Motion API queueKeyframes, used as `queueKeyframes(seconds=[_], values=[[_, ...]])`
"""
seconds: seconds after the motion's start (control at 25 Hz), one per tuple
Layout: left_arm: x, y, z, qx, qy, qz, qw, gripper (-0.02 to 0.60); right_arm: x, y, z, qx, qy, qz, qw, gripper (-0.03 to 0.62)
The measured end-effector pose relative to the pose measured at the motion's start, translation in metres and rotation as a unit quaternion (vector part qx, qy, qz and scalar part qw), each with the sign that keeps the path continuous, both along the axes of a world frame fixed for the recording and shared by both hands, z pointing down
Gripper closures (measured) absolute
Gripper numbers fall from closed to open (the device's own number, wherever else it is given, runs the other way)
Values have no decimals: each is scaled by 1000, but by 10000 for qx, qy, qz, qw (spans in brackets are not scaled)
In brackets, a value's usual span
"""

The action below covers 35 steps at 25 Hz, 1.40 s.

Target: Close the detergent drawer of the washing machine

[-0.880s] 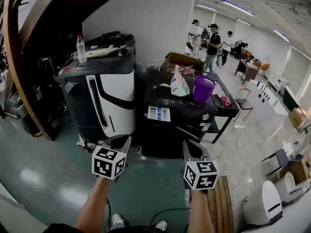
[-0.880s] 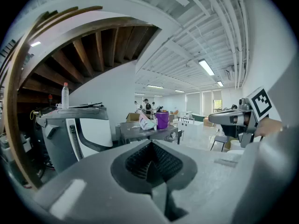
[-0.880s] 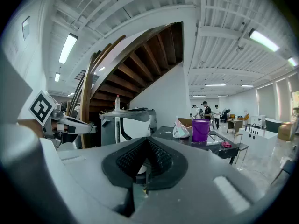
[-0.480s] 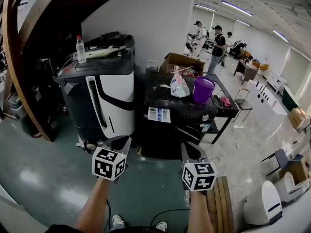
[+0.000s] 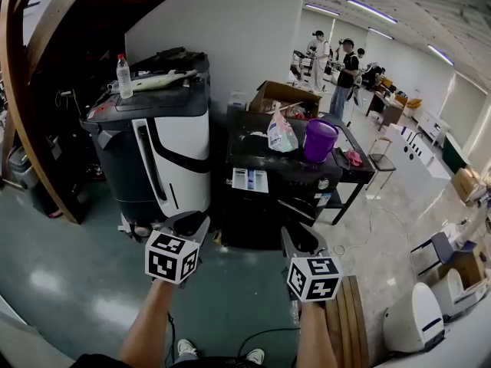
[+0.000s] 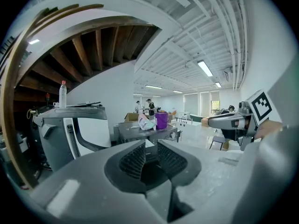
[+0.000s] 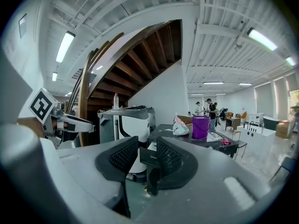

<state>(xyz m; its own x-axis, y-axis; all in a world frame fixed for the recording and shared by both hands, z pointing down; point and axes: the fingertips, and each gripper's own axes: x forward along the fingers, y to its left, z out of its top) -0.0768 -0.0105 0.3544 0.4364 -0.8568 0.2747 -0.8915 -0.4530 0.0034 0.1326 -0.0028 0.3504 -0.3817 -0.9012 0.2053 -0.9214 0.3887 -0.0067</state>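
Observation:
A black front-loading washing machine point(image 5: 265, 205) stands straight ahead, with a table top over it. At its upper left a white-and-blue detergent drawer point(image 5: 251, 179) sticks out toward me. My left gripper point(image 5: 190, 223) hovers low in front of the machine's left corner, its jaws slightly apart around nothing. My right gripper point(image 5: 299, 238) hangs before the machine's right half, also open and empty. In the right gripper view the dark drawer front point(image 7: 150, 158) shows in the gap between the pads point(image 7: 122, 155). In the left gripper view the pads point(image 6: 133, 158) frame the machine from a distance.
A tall grey-and-white appliance point(image 5: 157, 144) with a water bottle point(image 5: 123, 76) on top stands to the left. A purple bucket point(image 5: 319, 140) and a plastic bag point(image 5: 281, 135) sit on the table top point(image 5: 253, 148). Wooden slats point(image 5: 351, 320) lie at my right. People stand far back.
My right gripper has drifted a little to the left and closer to the machine. The left gripper has barely moved. The people at the back have shifted.

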Motion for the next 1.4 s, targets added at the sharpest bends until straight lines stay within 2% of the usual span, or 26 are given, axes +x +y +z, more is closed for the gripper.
queueKeyframes(seconds=[0.32, 0.72, 1.04, 1.4], values=[[-10, -7, 2, -3, 53, 124, 9999, 440, -12, -2, 2, -49, -20, 66, 10000, 392], [-43, -22, 8, -61, 133, 175, 9997, 340, -39, -11, 7, -99, -10, 197, 9998, 303], [-66, -34, 7, 25, 88, 318, 9995, 253, -61, -12, 10, -132, -53, 422, 9990, 221], [-89, -36, 7, 45, 119, 585, 9982, 188, -83, -2, 15, -189, -81, 750, 9970, 127]])
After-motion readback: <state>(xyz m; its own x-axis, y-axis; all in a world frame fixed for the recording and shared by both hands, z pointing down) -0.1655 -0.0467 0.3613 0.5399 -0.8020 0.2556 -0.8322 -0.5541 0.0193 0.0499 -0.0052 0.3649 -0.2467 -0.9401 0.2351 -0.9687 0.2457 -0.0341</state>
